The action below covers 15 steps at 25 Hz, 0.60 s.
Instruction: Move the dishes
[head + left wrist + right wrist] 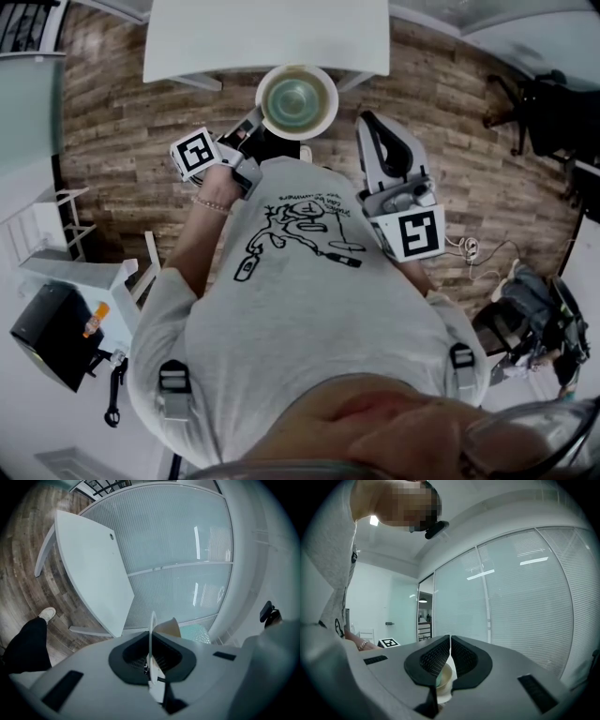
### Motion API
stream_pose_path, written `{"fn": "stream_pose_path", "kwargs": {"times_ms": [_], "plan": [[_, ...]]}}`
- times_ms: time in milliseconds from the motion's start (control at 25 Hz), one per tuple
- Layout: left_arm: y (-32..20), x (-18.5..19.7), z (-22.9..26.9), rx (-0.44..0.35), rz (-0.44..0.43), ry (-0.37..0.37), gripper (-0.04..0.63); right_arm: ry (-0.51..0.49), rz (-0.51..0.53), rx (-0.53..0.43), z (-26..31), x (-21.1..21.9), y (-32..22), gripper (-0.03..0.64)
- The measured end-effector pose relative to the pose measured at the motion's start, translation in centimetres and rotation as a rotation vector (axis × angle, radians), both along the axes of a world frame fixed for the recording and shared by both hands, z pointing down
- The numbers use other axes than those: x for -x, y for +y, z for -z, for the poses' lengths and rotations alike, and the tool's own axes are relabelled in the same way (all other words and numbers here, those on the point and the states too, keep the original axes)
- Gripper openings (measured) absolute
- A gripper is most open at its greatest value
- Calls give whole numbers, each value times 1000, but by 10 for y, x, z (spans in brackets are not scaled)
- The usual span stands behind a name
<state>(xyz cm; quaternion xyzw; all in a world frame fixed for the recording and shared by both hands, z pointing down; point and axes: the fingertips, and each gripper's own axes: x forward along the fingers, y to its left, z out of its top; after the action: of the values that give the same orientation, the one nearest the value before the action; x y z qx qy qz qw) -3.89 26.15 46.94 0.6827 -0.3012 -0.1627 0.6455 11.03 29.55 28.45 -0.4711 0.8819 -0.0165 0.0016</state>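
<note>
A round bowl (296,101) with a white rim and a greenish inside hangs in the air in front of the person's chest, just short of the white table (267,37). My left gripper (260,120) is shut on its left rim. In the left gripper view that rim (152,625) stands as a thin white edge between the closed jaws of the left gripper (152,660). My right gripper (367,122) is shut and sits just right of the bowl, apart from it. In the right gripper view the bowl (443,678) shows through the gap under the closed right gripper (450,656).
The white table (89,569) stands on a wooden floor beside frosted glass walls (187,541). A black chair (539,108) is at the far right, bags (534,309) lie at the right, and a black box (52,333) sits on a white cart at the lower left.
</note>
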Motion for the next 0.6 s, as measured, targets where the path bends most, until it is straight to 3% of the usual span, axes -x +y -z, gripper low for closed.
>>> {"fn": "stream_pose_path", "kwargs": {"times_ms": [600], "plan": [[-77, 8, -5, 16, 3, 15, 12, 13, 7, 14, -3, 15, -80, 37]]}}
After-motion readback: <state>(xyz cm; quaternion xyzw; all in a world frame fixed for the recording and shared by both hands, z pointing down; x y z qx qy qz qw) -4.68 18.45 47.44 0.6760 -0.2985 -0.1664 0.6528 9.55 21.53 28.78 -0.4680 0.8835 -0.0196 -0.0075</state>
